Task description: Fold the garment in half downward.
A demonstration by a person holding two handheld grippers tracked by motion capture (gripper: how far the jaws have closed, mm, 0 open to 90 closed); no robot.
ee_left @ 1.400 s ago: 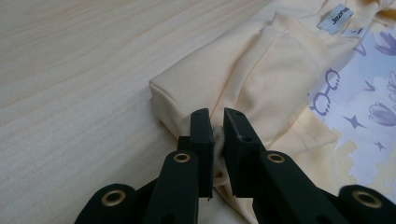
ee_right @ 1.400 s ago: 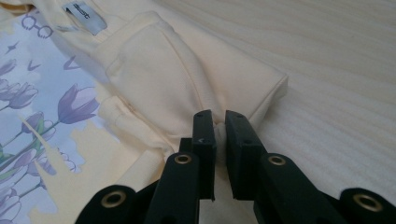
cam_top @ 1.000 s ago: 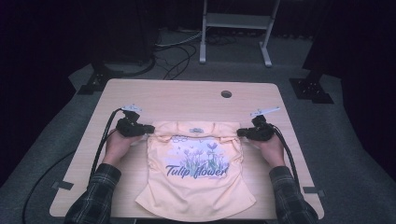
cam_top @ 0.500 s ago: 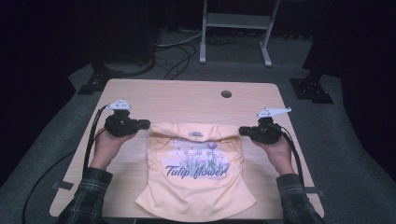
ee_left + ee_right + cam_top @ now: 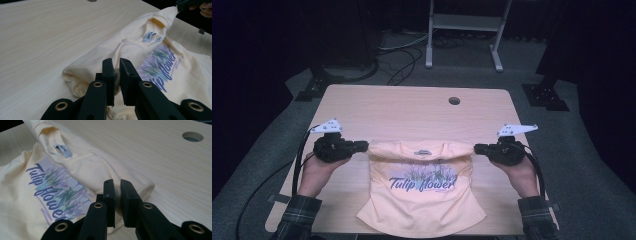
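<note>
We lift the T-shirt (image 5: 422, 190) by its shoulders over the bench (image 5: 412, 110).
Left hand-held gripper (image 5: 364, 146) and right hand-held gripper (image 5: 478, 148) each pinch a shoulder; the hem lies at the near edge, folding apparently not yet begun.

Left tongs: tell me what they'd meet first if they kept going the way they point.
The left tongs point across at the T-shirt they already clamp; past its stretched top edge, probably the right tongs.

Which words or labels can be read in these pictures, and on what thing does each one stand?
"Tulip flower": printed in purple script across the chest of the pale yellow T-shirt, over a flower drawing.
Neck label: a small blue tag inside the collar, with dark marks too small and blurred to read.
</note>
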